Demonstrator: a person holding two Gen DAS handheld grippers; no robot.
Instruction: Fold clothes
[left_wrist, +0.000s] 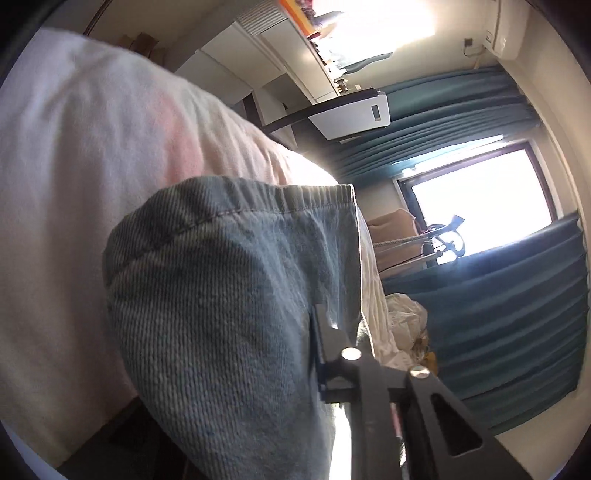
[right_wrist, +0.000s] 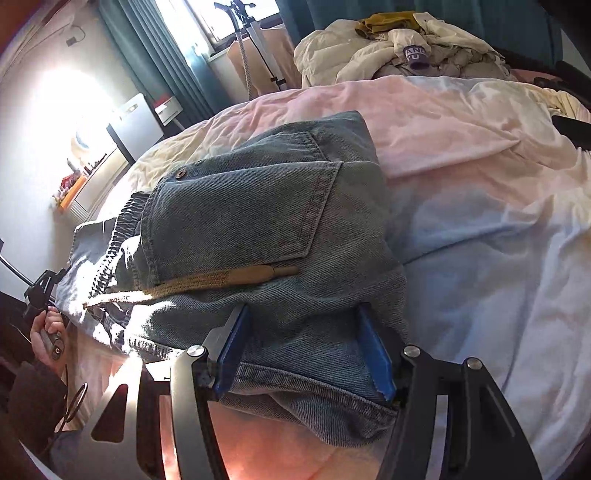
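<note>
Blue denim jeans (right_wrist: 258, 221) lie folded on the bed, back pocket up, with a tan drawstring (right_wrist: 229, 277) across them. My right gripper (right_wrist: 303, 350) stands open over their near hem. Its blue pads (right_wrist: 373, 354) sit on either side of a flat stretch of denim, which spreads wider than the gap. My left gripper (left_wrist: 354, 354) is shut on the jeans' edge, and the denim (left_wrist: 229, 295) bulges up close beside its fingers. The right wrist view shows that left gripper (right_wrist: 40, 288) at the far left by the waistband, with a hand (right_wrist: 46, 334) holding it.
The bed has a pale pink and white cover (right_wrist: 480, 221). A heap of cream clothes (right_wrist: 399, 48) lies at its far end. Teal curtains (left_wrist: 517, 314), a window (left_wrist: 480, 199) and a white appliance (left_wrist: 351, 118) stand beyond the bed.
</note>
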